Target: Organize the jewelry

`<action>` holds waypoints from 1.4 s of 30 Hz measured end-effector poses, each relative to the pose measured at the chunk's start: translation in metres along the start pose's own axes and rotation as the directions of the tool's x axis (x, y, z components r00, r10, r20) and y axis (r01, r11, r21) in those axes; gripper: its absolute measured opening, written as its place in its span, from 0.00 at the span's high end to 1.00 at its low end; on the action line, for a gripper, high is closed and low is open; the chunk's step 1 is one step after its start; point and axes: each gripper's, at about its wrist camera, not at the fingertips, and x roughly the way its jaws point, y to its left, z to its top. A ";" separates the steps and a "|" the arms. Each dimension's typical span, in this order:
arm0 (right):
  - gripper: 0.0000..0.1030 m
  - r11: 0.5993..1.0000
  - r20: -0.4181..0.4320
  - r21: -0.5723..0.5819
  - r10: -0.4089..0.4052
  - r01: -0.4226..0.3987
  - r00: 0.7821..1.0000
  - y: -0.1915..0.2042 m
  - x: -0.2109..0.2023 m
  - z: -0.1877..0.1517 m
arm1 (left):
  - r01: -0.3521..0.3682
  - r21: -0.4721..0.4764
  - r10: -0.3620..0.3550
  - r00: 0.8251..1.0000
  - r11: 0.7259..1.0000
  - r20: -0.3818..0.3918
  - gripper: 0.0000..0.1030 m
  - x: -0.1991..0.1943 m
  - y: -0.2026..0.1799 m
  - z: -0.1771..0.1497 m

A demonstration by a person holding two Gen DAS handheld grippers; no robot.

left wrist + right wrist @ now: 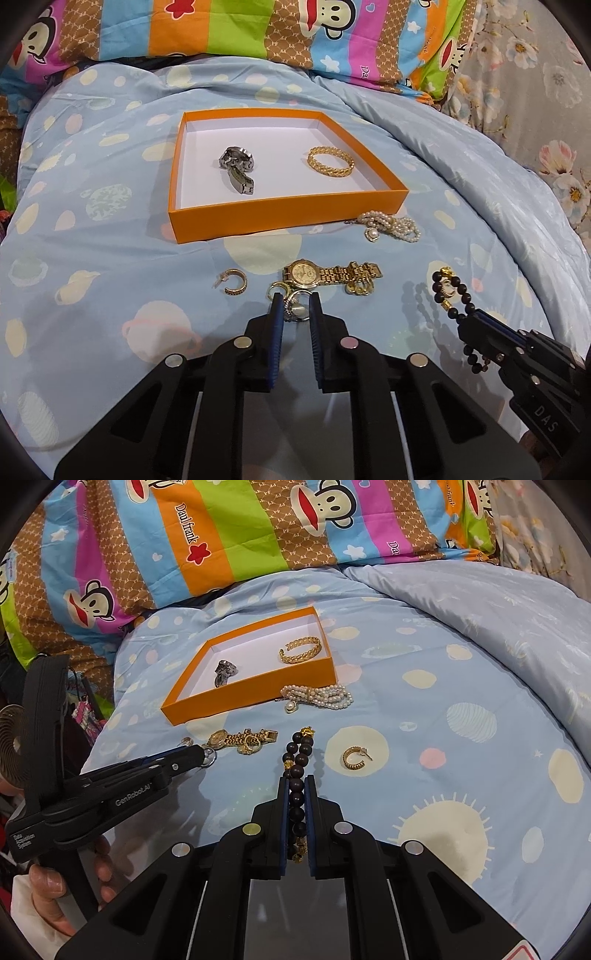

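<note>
An orange box (280,216) (243,701) on the blue quilt holds a silver watch (238,168) and a gold bangle (330,161). My left gripper (296,301) is shut on a silver pearl ring (297,311) just above the quilt. My right gripper (296,780) is shut on a dark bead bracelet (298,764) (448,291), lifted off the quilt. A gold watch (325,274) (236,738), a pearl bracelet (393,225) (317,696) and a gold hoop earring (233,281) lie loose in front of the box. Another gold hoop earring (354,757) lies to the right.
Colourful monkey-print pillows (221,26) (221,535) lie behind the box. A folded light blue quilt ridge (498,184) rises on the right. Small gold pieces (360,286) lie by the gold watch strap. A hand (51,893) holds the left gripper.
</note>
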 end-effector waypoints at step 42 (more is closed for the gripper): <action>0.93 1.000 0.019 0.001 0.025 -0.025 0.999 -0.001 -0.007 0.007 | 0.016 0.033 -0.018 0.999 0.999 0.041 0.92 -0.023 -0.020 0.001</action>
